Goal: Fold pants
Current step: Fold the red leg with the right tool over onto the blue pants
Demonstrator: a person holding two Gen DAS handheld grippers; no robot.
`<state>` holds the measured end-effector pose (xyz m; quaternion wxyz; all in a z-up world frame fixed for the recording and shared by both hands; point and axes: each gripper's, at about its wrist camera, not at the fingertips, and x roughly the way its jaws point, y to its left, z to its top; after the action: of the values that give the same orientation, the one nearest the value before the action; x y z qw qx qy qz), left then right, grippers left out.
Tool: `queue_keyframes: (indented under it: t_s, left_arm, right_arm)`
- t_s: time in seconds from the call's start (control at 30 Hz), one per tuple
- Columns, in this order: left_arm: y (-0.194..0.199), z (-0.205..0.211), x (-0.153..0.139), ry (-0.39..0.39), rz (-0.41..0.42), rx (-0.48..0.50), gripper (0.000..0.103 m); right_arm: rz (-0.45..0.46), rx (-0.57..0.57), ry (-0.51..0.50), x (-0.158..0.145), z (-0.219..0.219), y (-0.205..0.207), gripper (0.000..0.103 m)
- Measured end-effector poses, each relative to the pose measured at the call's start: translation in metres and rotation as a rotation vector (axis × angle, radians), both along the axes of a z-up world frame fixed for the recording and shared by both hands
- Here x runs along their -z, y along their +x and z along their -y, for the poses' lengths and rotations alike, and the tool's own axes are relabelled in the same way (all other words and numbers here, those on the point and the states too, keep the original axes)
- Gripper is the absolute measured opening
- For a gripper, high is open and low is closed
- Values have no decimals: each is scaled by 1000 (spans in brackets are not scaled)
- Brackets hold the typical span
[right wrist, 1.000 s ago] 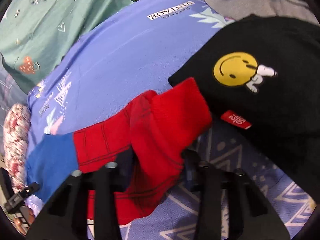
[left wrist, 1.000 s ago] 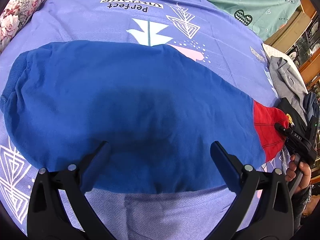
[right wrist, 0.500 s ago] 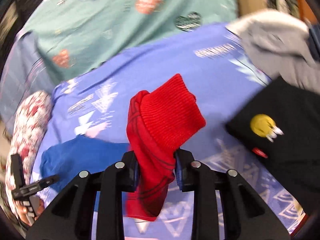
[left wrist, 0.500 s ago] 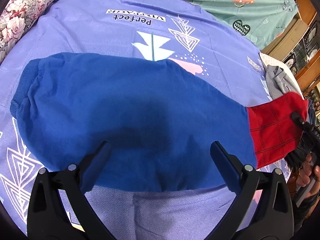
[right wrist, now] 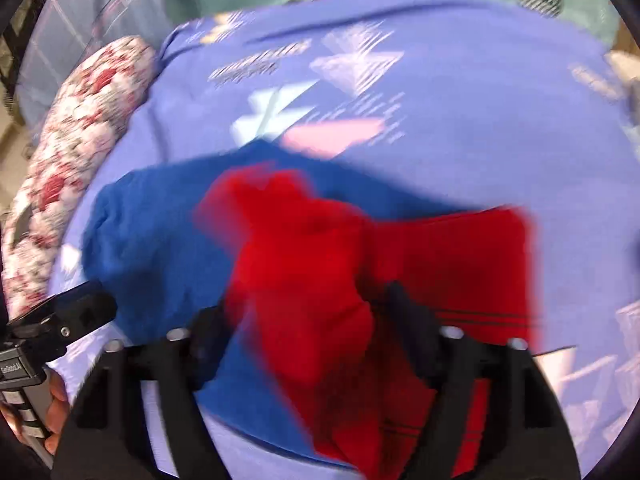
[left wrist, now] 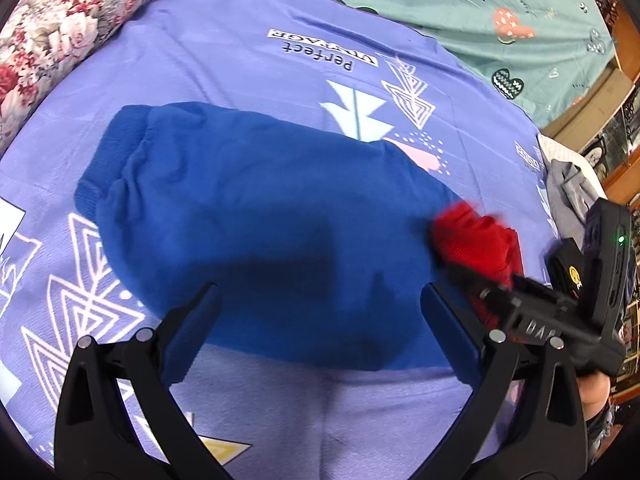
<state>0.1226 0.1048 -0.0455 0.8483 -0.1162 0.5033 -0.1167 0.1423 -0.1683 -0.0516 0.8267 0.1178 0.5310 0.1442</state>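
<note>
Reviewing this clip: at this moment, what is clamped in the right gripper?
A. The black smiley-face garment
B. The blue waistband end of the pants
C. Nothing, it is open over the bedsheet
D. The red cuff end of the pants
D. In the right wrist view the right gripper is closed on the red cuff end of the pants, carried over the blue part; the left gripper is open and holds nothing.

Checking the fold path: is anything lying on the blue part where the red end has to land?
Nothing visible: the blue part lies bare ahead of the red end, clamped in the right tool.
</note>
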Motion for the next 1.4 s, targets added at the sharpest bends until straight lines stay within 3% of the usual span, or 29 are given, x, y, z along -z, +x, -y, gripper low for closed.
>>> queue_keyframes:
  t_s: [0.07, 0.17, 0.4, 0.47, 0.53, 0.67, 0.73, 0.87, 0.93, 1.0, 1.07, 1.13, 1.17, 1.2, 1.3, 1.4]
  left_arm:
    - [0, -1, 0, 2, -1, -6, 101]
    - [0, -1, -1, 5, 0, -10, 101]
    - [1, 9, -2, 20, -3, 0, 101]
    - [-1, 11, -3, 25, -1, 4, 101]
    - [-1, 16, -4, 31, 2, 9, 101]
    - [-1, 28, -8, 49, 11, 31, 101]
    - [0, 35, -9, 59, 11, 42, 101]
    - [2, 44, -9, 57, 3, 53, 101]
    - [3, 50, -10, 70, 6, 64, 101]
    - [3, 56, -10, 78, 2, 73, 101]
    - [3, 59, -12, 77, -5, 80, 101]
    - [4, 62, -12, 72, -21, 84, 101]
    - [5, 65, -12, 64, -31, 87, 101]
    - [6, 67, -12, 52, -40, 92, 101]
    - [8, 81, -12, 44, -49, 120, 101]
    - [13, 102, -6, 48, -82, 146, 101]
  right_arm:
    - [-2, -24, 45, -2, -7, -2, 76]
    - [-4, -55, 191, -15, -1, -4, 77]
    - [121, -29, 372, -60, 63, -25, 77]
    - [163, 29, 331, -66, 88, -32, 77]
    - [177, 90, 269, -64, 113, -35, 63]
    - [121, 140, 197, -45, 133, -34, 46]
    - [105, 113, 171, -36, 126, -28, 43]
    - [69, 11, 162, -19, 92, -21, 43]
    - [42, -31, 119, -6, 78, -16, 43]
    - [1, -43, 7, 14, 60, -9, 47]
    - [23, -83, 4, 8, 52, -12, 48]
    - [33, -84, 68, -2, 59, -16, 52]
    - [51, -73, 82, -8, 64, -19, 59]
    - [87, -57, 72, -17, 71, -24, 64]
    - [155, 7, -17, -28, 94, -35, 66]
    - [124, 66, -58, -22, 118, -40, 68]
